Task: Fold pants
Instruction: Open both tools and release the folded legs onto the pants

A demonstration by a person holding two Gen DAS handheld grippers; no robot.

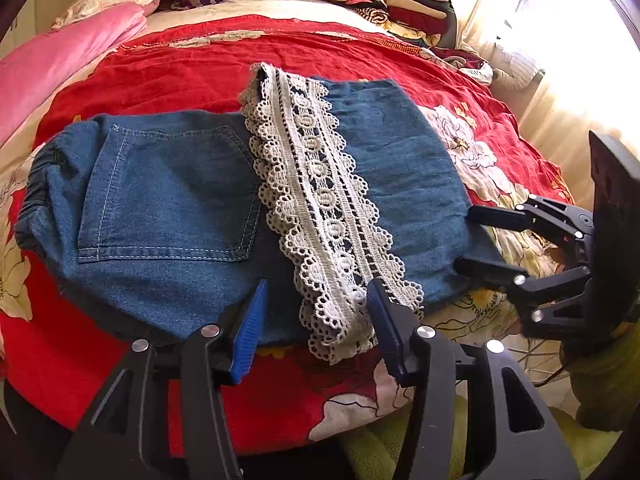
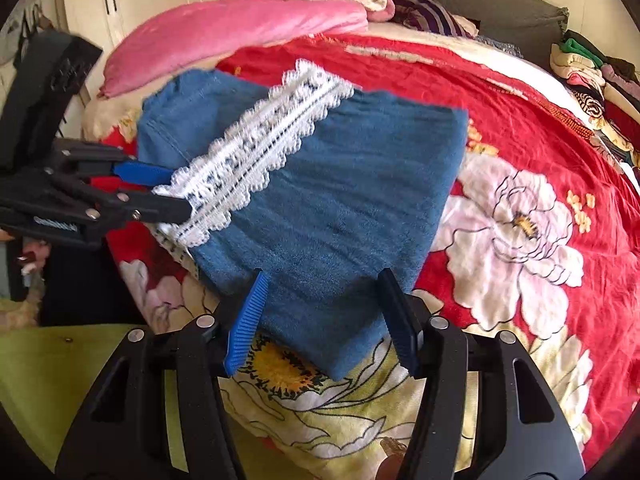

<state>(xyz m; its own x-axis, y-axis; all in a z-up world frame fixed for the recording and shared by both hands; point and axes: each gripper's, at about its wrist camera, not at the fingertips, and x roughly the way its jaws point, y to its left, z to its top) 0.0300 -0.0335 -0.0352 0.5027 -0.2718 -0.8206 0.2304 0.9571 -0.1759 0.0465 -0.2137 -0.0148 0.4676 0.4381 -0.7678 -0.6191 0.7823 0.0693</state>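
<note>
Pants (image 1: 168, 208): blue denim, folded into a flat, roughly rectangular stack lying near the front edge of the bed (image 1: 168, 72). Weave soft and slightly slubby; paler contrast stitching outlines a square patch pocket (image 1: 168, 196) on the left half. Elastic-gathered waistband (image 1: 38, 184) puckered at the far left end. A band of white crochet lace trim (image 1: 320, 200), scalloped on both edges with a row of oval motifs down its middle, runs diagonally across the stack and hangs off its near edge. No label or readable writing seen on the denim.

Bed cover: red cotton, lightly creased, printed with large white and cream peony flowers (image 2: 516, 216).

Left hand-held gripper (image 1: 316, 312): black frame, ribbed blue pads; jaws released, straddling the near edge of the denim and the lace end, pads not pressing on cloth.

Right hand-held gripper (image 2: 320, 312): same build; jaws released, standing either side of the near right corner of the stack, no pinch visible.

Pink plush blanket (image 1: 60, 56) at the far left corner; folded clothes pile (image 1: 396, 0) at the far right.
</note>
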